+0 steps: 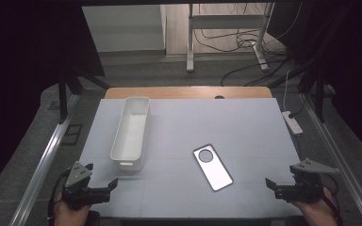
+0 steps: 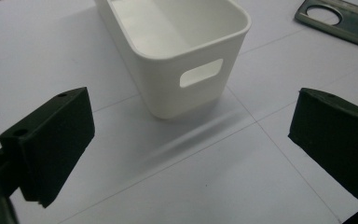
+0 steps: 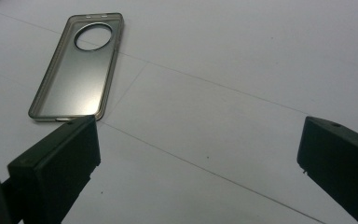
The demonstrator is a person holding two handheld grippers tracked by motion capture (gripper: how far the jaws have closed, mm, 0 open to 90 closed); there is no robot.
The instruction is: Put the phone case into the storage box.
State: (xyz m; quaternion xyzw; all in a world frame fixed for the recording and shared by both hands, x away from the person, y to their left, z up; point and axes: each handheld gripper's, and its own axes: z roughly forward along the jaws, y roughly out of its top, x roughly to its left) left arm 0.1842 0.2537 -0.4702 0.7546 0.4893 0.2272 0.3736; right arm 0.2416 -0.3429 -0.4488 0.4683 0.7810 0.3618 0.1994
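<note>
Resting at the table's (image 1: pixel 264 127) near edge, the left gripper (image 1: pixel 104 187) at seven o'clock and the right gripper (image 1: pixel 272 184) at five o'clock both stand with jaws spread wide, holding nothing. A phone case (image 1: pixel 212 166) lies flat near the centre, slightly toward five o'clock. A white bin (image 1: pixel 131 133) stands at ten o'clock, well apart from it.

We list a plain white bin (image 1: pixel 131 133), unpatterned inside and out. We list a phone case (image 1: pixel 212 167), translucent smoky grey with a darker grey rim. The desk (image 1: pixel 245 132) we record as pale grey-white, crossed by thin grey seam lines, with a light wooden far edge. Both grippers we note as matt black: left gripper (image 1: pixel 104 187), right gripper (image 1: pixel 274 186).
</note>
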